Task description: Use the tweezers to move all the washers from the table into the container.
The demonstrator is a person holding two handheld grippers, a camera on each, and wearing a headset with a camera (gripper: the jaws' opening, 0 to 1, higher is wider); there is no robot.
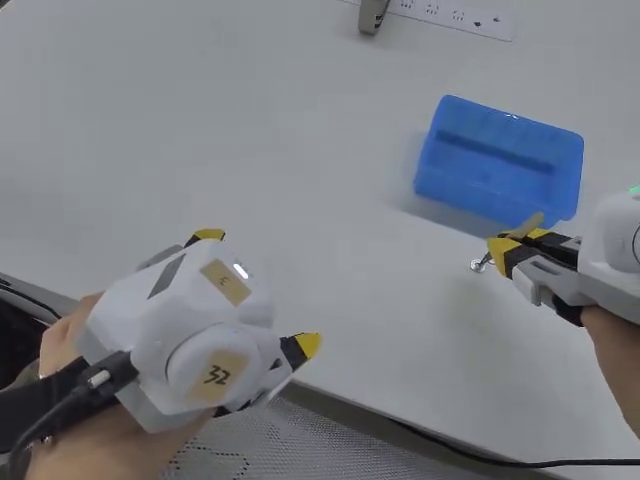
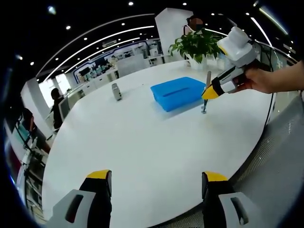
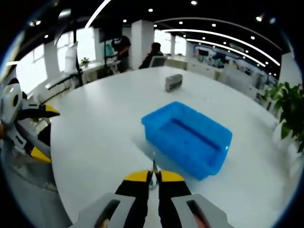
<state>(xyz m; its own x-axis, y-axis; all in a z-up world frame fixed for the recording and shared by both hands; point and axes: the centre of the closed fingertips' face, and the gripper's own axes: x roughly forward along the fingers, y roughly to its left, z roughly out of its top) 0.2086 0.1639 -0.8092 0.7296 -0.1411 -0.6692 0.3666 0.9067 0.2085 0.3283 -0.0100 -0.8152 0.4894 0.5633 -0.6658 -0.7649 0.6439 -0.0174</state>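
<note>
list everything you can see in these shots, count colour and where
table: one, white, under everything
container: one, blue, far right part of the table
tweezers: one pair, metal, tips down at the table just in front of the container
small block: one, grey, far edge of the table
power strip: one, white, far edge, beside the block
plant: one, green, beyond the table
washers: too small to tell
left hand-held gripper: one, white with yellow tips, jaws open, near edge of the table
right hand-held gripper: one, white with yellow tips, shut on the tweezers
hand: one, holding the left hand-held gripper
</note>
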